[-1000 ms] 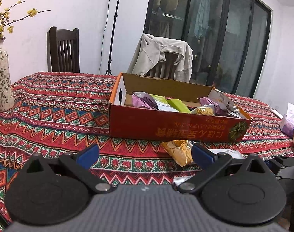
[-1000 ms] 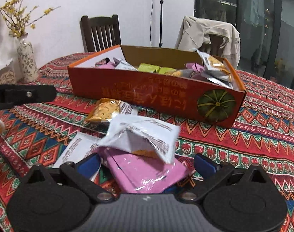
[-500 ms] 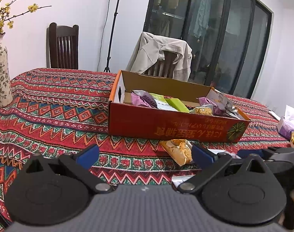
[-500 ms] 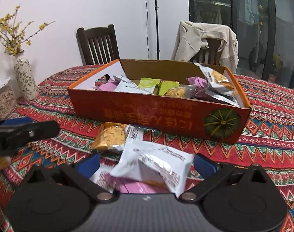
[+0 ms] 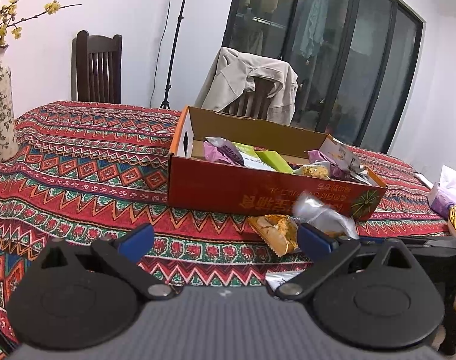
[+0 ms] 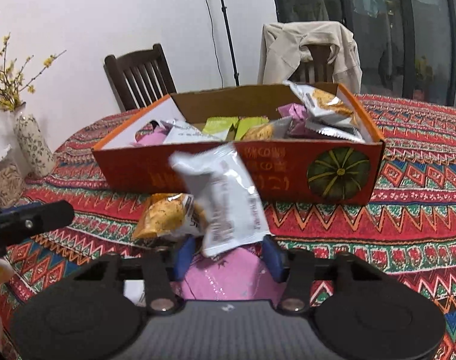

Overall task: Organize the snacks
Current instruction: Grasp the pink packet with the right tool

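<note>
Now the right gripper (image 6: pixel 226 253) squeezes the white packet (image 6: pixel 225 201) and lifts it; next, over the box (image 6: pixel 288 174); left gripper (image 5: pixel 225 240) open

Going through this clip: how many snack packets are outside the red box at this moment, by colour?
White: 2, the held white packet in the right gripper and the flat white packet
Orange: 1, the orange packet
Pink: 1, the pink packet
Total: 4

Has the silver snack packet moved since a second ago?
Yes. The silver packet, gripped by the right gripper, has risen off the pink packet toward the orange box.
</note>
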